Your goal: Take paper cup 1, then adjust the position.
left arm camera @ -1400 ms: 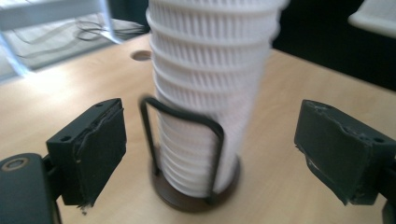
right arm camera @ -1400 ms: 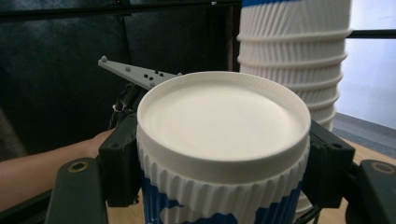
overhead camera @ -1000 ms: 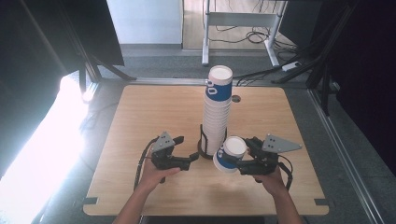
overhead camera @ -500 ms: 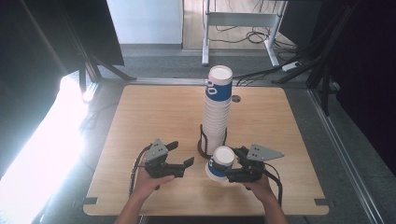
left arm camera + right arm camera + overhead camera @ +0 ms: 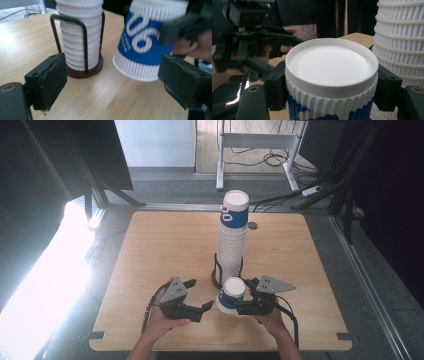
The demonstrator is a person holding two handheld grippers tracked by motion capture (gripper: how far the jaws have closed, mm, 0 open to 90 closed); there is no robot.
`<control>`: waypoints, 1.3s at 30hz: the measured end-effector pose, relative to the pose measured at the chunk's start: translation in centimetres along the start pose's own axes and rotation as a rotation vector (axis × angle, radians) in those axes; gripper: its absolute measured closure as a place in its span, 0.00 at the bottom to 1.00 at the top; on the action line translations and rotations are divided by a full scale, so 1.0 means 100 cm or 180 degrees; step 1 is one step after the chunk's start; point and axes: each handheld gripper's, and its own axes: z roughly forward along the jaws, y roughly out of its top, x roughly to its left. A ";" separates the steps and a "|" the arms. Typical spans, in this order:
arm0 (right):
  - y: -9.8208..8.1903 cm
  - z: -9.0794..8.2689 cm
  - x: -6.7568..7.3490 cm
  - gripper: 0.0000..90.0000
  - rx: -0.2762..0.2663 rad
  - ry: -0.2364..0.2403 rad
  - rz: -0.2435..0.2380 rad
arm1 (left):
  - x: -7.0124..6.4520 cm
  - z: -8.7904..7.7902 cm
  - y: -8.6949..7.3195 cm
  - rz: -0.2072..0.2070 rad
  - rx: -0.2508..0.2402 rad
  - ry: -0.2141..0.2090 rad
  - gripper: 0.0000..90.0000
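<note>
A tall stack of upturned white ribbed paper cups point(image 5: 233, 237) point(image 5: 80, 37) point(image 5: 402, 37) stands in a black wire holder point(image 5: 216, 276) point(image 5: 85, 71) at mid table. My right gripper point(image 5: 237, 305) point(image 5: 332, 86) is shut on one blue-and-white cup point(image 5: 231, 294) point(image 5: 332, 65) point(image 5: 145, 42), held bottom-up and tilted just in front of the holder, its rim close to the wood. My left gripper point(image 5: 198, 295) point(image 5: 116, 82) sits to the cup's left and its jaws have just been opening. Nothing is between them and the cup lies beyond their tips.
The round-cornered wooden table point(image 5: 165, 245) has a small cable hole point(image 5: 252, 226) behind the stack. Dark stands and a metal frame with cables point(image 5: 260, 150) stand on the floor beyond the far edge. Bright glare falls on the floor at left.
The right gripper carried its cup down and toward the near edge, away from the stack. The left gripper drew back toward the near edge, and its jaws now stand wider.
</note>
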 end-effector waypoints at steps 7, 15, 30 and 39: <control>0.001 -0.001 0.001 0.31 -0.0047 0.0019 0.0023 | -0.011 0.014 -0.004 0.0097 0.0094 -0.0031 0.09; 0.000 0.006 0.008 0.31 -0.0006 0.0085 0.0032 | -0.020 0.025 -0.007 0.0169 0.0146 -0.0102 0.09; -0.004 0.019 0.018 0.31 0.0059 0.0164 0.0005 | -0.036 0.040 -0.010 0.0274 0.0156 -0.0159 0.10; -0.004 0.020 0.020 0.31 0.0074 0.0181 0.0005 | -0.035 0.042 -0.014 0.0269 0.0103 -0.0104 0.19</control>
